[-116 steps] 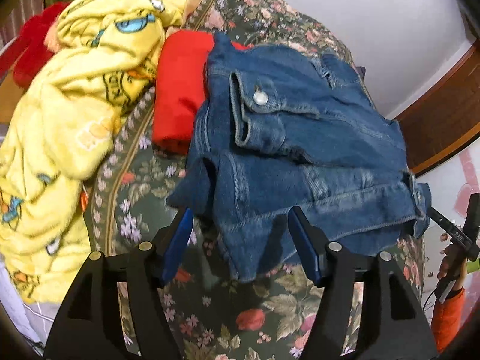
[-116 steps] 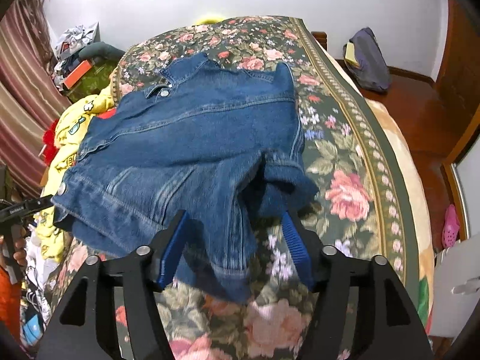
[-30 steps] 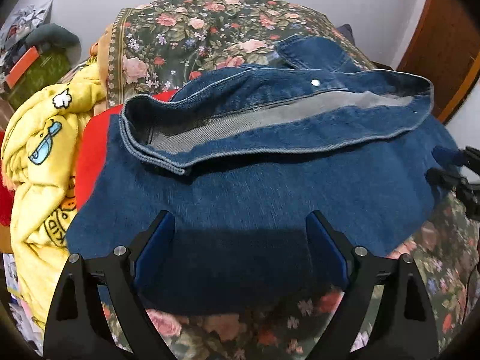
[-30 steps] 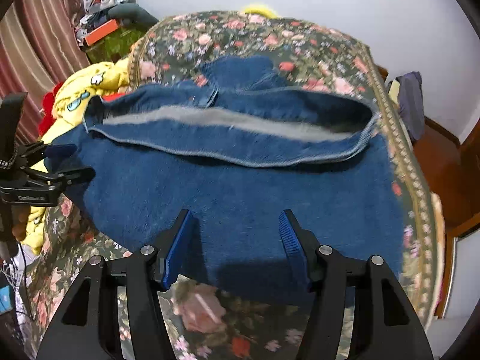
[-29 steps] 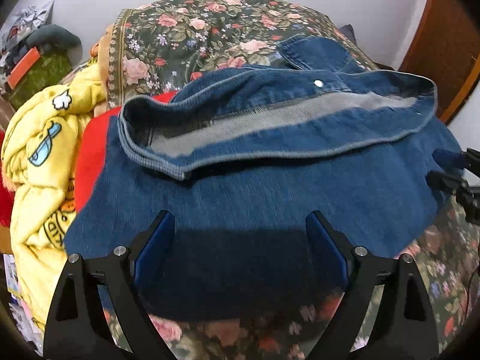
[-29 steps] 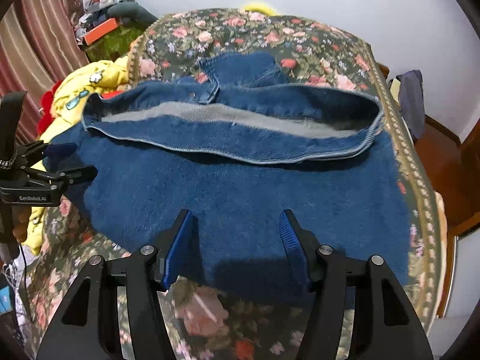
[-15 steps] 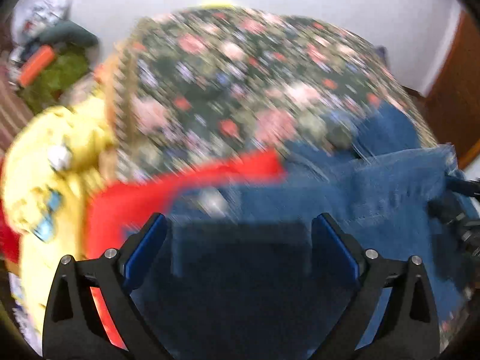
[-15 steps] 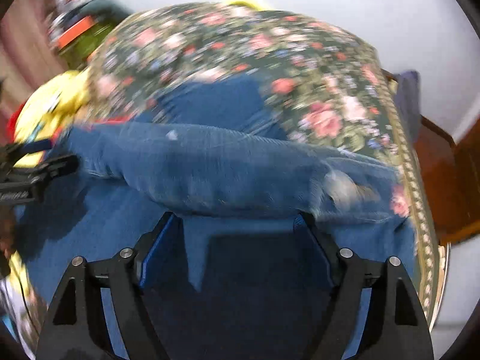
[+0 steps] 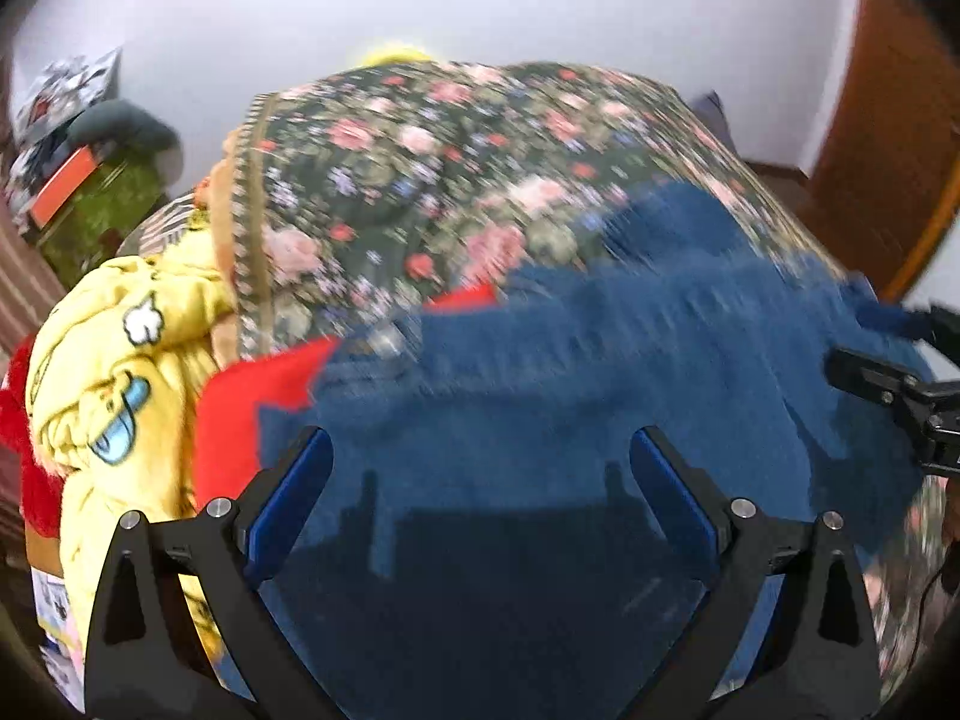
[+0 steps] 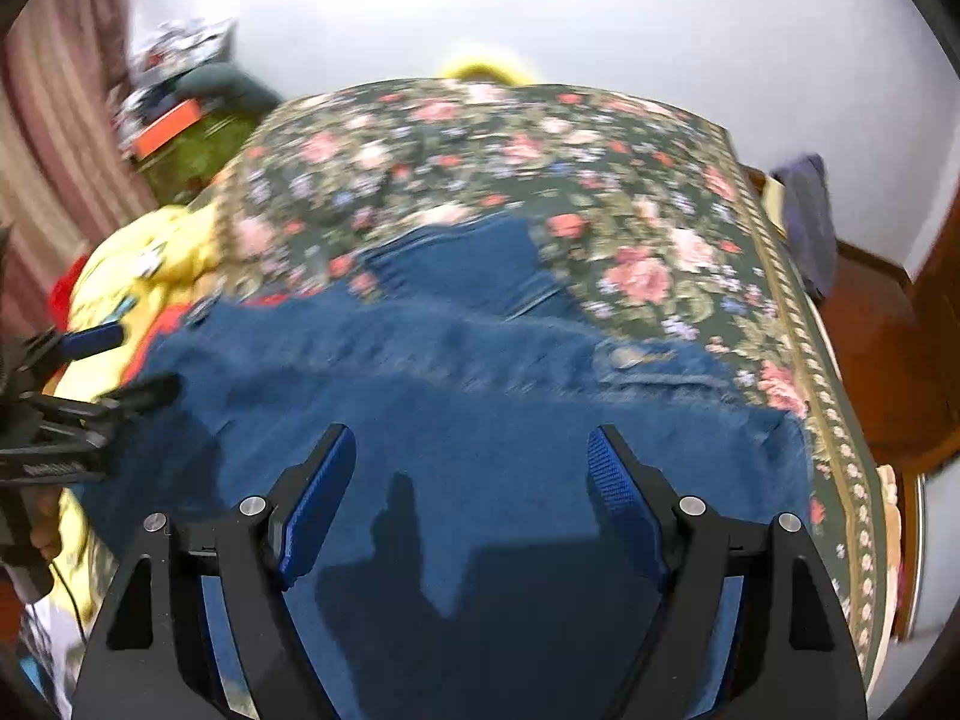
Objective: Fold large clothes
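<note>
A: Nearest, at six o'clock: left gripper [image 9: 480, 504] spread wide over blue cloth, nothing pinched. Right gripper [image 10: 468, 504] likewise apart, empty.

B: Below both?

A: Jacket [image 9: 570, 420], lying flat on the bedspread [image 9: 420, 168], filling the lower half of each view from about eight to four o'clock. Looks folded over on itself, far edge thick. A metal button [image 10: 627, 355] at two o'clock in the right view.

B: Handling?

A: Denim, so probably heavy for cloth, fairly stiff, not slippery, not fragile. Likely to hold a crease and sag little, but thick seams apt to resist a tidy fold.

B: Where to grip?

A: Best guess: near corners or hem, one each side, at seven and five o'clock. Doubled seams there give the pads [image 9: 288, 498] something firm. Avoid the middle; single layer apt to bunch.

B: Farther out?

A: Red cloth [image 9: 240, 408] touching the jacket at nine o'clock, yellow blanket [image 9: 114, 372] beyond it. At twelve, bare bedspread, then wall [image 9: 540, 6]. Motion blur; finer detail unclear.
</note>
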`<state>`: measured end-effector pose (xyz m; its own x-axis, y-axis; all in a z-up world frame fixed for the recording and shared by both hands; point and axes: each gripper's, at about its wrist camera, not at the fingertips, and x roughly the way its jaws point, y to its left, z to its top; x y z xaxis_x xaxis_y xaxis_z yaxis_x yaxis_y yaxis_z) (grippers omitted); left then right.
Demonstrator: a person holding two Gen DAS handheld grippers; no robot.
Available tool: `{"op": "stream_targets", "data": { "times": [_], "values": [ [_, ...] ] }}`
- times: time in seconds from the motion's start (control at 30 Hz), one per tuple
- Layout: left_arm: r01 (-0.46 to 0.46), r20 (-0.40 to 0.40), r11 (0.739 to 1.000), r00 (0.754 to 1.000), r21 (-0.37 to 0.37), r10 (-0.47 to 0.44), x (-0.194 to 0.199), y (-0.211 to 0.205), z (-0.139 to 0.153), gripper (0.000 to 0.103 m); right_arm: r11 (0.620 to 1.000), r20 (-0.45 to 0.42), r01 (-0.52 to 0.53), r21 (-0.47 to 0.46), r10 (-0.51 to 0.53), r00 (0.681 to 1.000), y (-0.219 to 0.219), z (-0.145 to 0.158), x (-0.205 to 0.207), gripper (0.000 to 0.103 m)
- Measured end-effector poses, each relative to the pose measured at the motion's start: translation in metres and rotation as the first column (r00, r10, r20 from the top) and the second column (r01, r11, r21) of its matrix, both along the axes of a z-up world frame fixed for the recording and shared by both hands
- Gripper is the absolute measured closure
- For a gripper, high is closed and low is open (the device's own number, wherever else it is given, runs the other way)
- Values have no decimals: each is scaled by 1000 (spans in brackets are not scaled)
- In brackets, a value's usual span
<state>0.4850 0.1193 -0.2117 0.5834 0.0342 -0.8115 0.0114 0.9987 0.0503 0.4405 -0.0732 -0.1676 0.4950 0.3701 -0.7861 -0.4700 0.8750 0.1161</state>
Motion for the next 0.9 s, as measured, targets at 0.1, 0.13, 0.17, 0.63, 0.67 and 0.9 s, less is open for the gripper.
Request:
{"op": "stream_targets", "data": {
  "times": [0.1,0.13,0.17,0.63,0.67,0.9],
  "values": [
    [25,-17,1000,1000,-6,-25,-16,-12,-8,3,998,15,-45,-34,45,999,9,-5,-15,26],
    [28,-26,1000,999,-14,-28,-21,-15,-11,3,996,20,-63,-60,64,998,12,-7,-22,26],
    [30,-37,999,999,-17,-31,-26,-18,-15,3,995,29,-66,-77,69,997,12,-10,-26,26],
    [-109,-73,994,992,-21,107,-61,46,-40,3,977,19,117,-180,-115,993,-75,-30,-23,18],
    [-126,-69,992,990,-1,125,-65,50,-40,3,978,14,122,-168,-122,992,-82,-30,-24,18],
    [-249,-52,969,967,-8,248,-87,84,-38,3,977,5,163,-134,-164,986,-106,-24,-33,18]
  ]
}}
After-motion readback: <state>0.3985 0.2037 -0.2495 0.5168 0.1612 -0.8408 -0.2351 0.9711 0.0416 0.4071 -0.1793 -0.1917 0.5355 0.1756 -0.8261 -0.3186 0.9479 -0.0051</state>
